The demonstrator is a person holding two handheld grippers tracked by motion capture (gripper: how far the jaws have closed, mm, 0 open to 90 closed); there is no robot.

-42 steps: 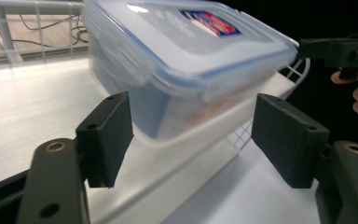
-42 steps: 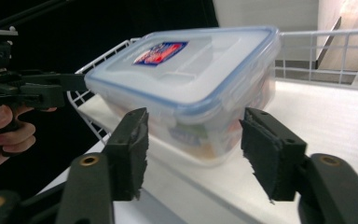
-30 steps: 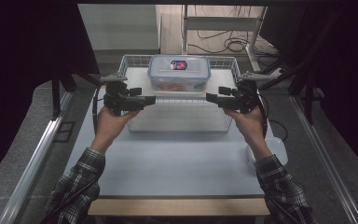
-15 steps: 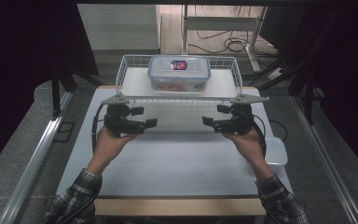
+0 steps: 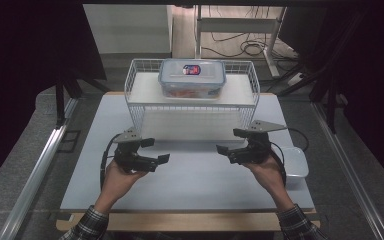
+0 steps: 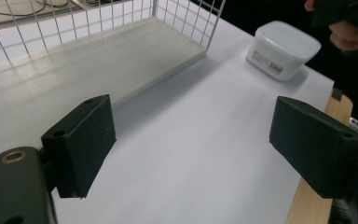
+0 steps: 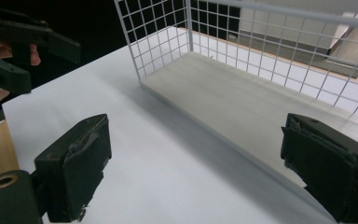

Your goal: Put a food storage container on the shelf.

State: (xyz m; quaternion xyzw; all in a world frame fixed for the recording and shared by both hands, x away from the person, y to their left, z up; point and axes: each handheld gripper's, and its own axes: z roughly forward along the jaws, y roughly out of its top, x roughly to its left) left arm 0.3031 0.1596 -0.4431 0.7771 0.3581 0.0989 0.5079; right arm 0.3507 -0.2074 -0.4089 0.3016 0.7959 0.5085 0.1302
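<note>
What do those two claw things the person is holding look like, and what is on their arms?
Each hand-held gripper, left and right, is black, with two blocky jaws lined with dark foam pads. A grey three-cornered plate sits on top, and a black cable loops from each. The sleeves are dark plaid.

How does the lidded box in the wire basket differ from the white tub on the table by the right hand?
The clear box has a see-through lid with a red and blue label; the white tub is opaque white, with a small printed label on its side. The clear box sits inside the wire basket at the far edge; the white tub stands on the bare table. The clear box looks larger. Both are lidded rounded rectangles.
</note>
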